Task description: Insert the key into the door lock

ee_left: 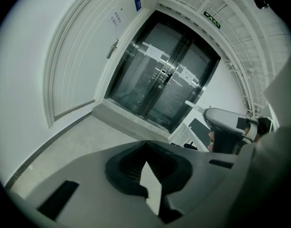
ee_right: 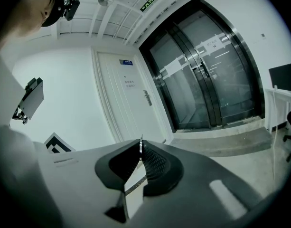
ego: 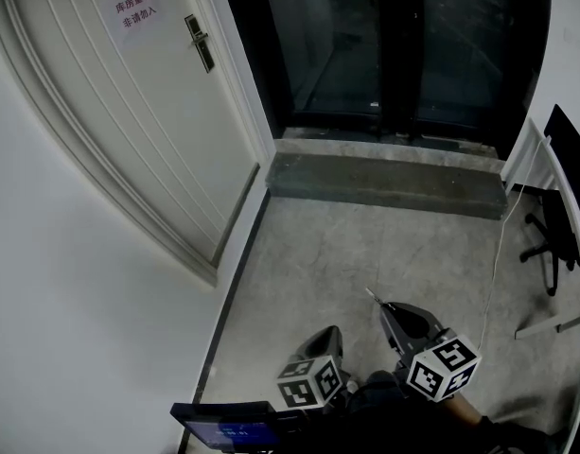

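Far left in the head view I saw the white door (ego: 129, 112), which looked shut. It had a paper notice (ego: 138, 9) near its top edge. The door lock (ego: 200, 43), on its handle plate, sat close to the door's right edge. The keyhole was too small for me to make out.

Right of the door stood the dark glass doors (ego: 403, 45), with a grey step (ego: 384, 183) running along their foot.

At the bottom edge of the view a dark screen (ego: 223, 433) showed, left of both grippers. The left gripper (ego: 332, 334) hung over the grey floor (ego: 299, 253), its marker cube facing me. In the left gripper view its jaws were pressed together with nothing between them.

Just beside it on the right was the right gripper (ego: 386, 308). The key (ego: 373, 296) poked out past its fingertips as a thin pale tip, pointing toward the step. In the right gripper view the jaws were clamped on the key, which showed edge-on as a thin blade between the ribbed pads.

The key was well apart from the door lock, with open floor between them. In the right gripper view the lock sat above the key tip and barely to its right.

Far right, a black office chair (ego: 554, 225) stood near the floor's right edge, beside a white desk (ego: 534, 154).
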A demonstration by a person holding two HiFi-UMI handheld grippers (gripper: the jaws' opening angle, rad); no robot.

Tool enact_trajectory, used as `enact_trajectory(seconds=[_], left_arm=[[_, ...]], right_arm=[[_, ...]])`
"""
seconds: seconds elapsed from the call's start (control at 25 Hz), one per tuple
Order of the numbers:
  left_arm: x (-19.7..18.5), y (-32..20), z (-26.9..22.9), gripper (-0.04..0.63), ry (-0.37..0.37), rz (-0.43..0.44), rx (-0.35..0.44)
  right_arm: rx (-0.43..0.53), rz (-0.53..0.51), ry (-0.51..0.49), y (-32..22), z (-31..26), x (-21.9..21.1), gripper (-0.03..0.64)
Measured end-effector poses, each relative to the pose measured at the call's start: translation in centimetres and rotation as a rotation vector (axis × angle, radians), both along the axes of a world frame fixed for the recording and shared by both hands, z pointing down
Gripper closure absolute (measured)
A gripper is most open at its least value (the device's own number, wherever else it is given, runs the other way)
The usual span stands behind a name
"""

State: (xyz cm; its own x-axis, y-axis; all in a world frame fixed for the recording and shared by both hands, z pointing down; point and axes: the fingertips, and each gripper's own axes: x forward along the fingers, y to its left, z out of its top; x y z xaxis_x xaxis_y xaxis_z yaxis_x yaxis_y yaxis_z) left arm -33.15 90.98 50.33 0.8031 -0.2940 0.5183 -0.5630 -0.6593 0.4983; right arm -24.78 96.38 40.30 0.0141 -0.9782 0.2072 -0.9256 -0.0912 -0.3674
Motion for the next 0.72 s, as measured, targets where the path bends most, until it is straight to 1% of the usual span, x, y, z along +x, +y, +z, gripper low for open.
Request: enact_trajectory(seconds=[0.16, 0.32, 0.44, 0.72], left_arm=[[0.5, -1.7, 0.9, 0.595, -0.005, -0.012, -0.027], [2.7, -3.9, 0.3, 0.595, -0.003, -0.008, -0.030], [5.3, -6.3, 0.2, 0.595, 0.002, -0.018, -0.019], [13.2, -12.6, -1.0, 0.595, 0.016, -0.033, 0.020]], right_arm=[[-0.004, -0.002, 0.009, -1.8, 0.4, 0.4, 0.604], [-0.002, -0.004, 0.019, -4.1, 0.5, 2.4, 0.604], [0.011, -0.017, 0.023, -6.5, 0.3, 4.9, 0.604], [0.029, -0.059, 0.061, -12.6, -1.4, 12.6, 0.604]])
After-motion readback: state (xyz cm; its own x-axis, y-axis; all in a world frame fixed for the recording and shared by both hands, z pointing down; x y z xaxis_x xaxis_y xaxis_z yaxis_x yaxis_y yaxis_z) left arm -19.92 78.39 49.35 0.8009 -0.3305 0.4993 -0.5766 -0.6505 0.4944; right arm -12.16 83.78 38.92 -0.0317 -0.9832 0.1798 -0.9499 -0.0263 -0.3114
